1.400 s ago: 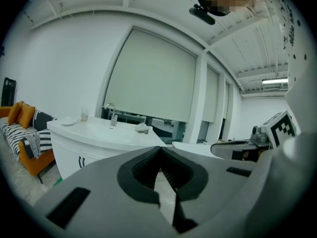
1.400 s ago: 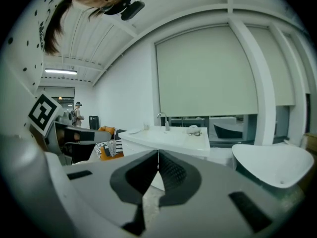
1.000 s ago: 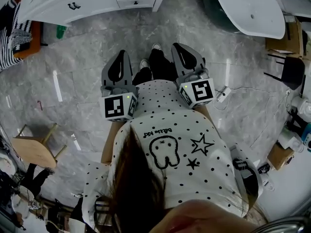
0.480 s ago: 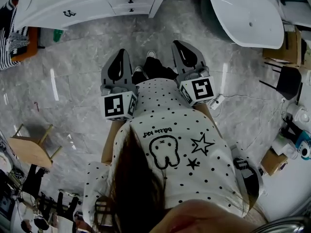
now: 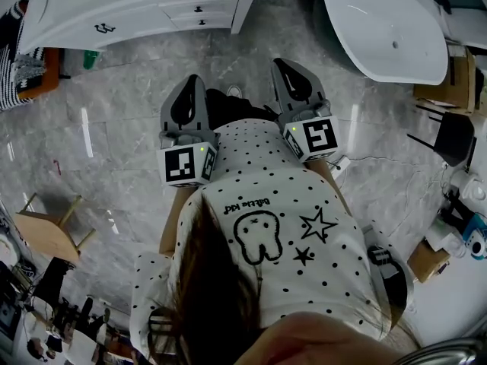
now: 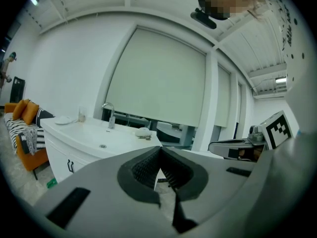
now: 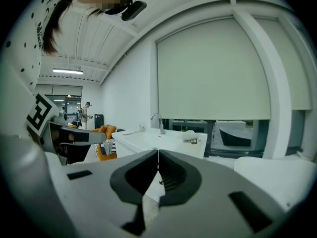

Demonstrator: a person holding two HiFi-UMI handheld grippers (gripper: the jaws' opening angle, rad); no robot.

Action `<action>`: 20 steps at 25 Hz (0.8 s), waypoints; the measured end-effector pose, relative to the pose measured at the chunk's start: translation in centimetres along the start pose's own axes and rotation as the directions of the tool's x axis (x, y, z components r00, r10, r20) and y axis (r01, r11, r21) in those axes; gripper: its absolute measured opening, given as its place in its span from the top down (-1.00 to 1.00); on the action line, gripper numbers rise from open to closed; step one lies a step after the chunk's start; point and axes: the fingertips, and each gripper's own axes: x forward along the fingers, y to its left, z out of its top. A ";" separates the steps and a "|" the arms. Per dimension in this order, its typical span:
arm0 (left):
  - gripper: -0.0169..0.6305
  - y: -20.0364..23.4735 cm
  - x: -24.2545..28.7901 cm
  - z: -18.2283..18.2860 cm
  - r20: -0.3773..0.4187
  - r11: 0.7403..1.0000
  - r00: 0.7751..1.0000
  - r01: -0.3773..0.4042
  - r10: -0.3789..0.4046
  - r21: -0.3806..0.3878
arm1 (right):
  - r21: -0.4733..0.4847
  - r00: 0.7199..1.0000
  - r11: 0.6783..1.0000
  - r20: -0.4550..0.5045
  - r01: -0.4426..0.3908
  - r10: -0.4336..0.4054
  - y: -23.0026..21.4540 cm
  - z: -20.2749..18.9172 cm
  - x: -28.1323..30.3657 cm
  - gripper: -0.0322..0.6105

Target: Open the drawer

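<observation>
The white vanity cabinet (image 5: 144,6) stands at the top left of the head view. Its two small drawers (image 5: 199,15) with dark knobs are closed, stacked at its right end. A door with a dark handle (image 5: 104,29) is to their left. My left gripper (image 5: 192,82) and right gripper (image 5: 284,65) are held side by side in front of the person's body, over the marble floor, well short of the cabinet. Both are shut and hold nothing. The left gripper view shows its jaws (image 6: 159,148) meeting below the vanity (image 6: 74,145). The right gripper's jaws (image 7: 158,152) also meet.
A white bathtub (image 5: 384,25) sits at the top right. A wooden stool (image 5: 49,230) stands at the left, an orange sofa with striped cloth (image 5: 27,71) beside the cabinet. A cable with a plug (image 5: 340,162) lies on the floor at the right, near a dark chair (image 5: 455,116).
The vanity and its drawers have slid lower in the head view as the person and both grippers came forward towards it. Both grippers stayed shut.
</observation>
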 end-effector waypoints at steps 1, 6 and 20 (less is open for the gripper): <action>0.94 -0.4 0.5 -0.1 -0.002 1.000 1.000 0.001 -0.001 -0.001 | 0.001 1.000 1.000 0.000 -0.001 0.001 -0.6 -0.1 0.0 0.86; 0.94 -3.1 4.1 -0.3 -0.034 1.000 0.999 0.006 -0.006 0.010 | 0.026 1.000 1.000 -0.003 0.001 -0.001 -4.8 -0.6 0.3 0.86; 0.94 -1.1 9.9 0.2 -0.081 0.999 0.996 0.035 -0.034 0.016 | 0.073 0.999 0.997 -0.023 0.040 -0.038 -8.1 -0.6 5.1 0.86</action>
